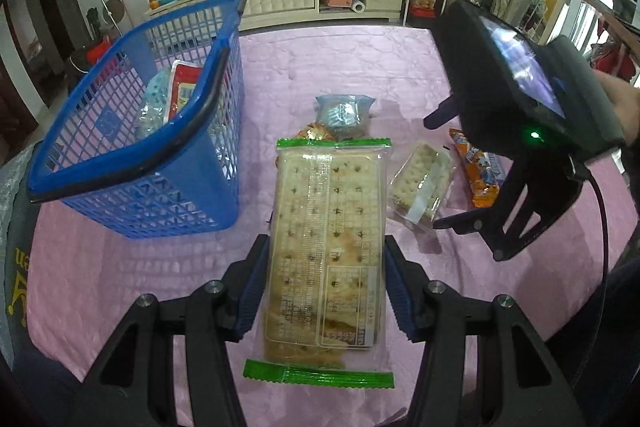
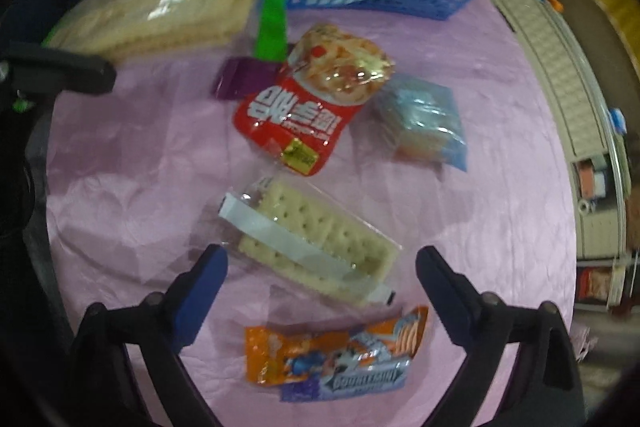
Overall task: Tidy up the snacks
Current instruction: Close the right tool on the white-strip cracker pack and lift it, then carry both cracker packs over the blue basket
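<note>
Left gripper (image 1: 325, 287) nearest the lens, clamped on the long cracker pack (image 1: 324, 259), blue pads pressing both long sides; pack has green sealed ends and is held above the table (image 1: 168, 267), pointing toward the far edge.

Table wears a pink cloth. Blue basket (image 1: 160, 195) sits toward the far left corner, tilted, black handle lying across its rim; a red packet (image 1: 185, 87) and a clear-blue bag (image 1: 154, 103) lie inside.

Right gripper (image 2: 320, 283) points steeply down over the middle of the table, jaws wide apart, nothing clenched. Small cracker pack (image 2: 316, 247) with a white band lies on the cloth between and just ahead of its fingers, pads not touching it. Orange wafer packet (image 2: 340, 355) lies nearer the lens, just beside the cracker pack.

Further toward the basket: red noodle packet (image 2: 316, 99), flat on the cloth. Blue-tinted snack bag (image 2: 424, 119) just beside it on the side toward the cabinet (image 2: 560, 75). A small purple thing (image 2: 240, 79) near the noodle packet's other side, too blurred to identify.

Right view is motion-blurred.
</note>
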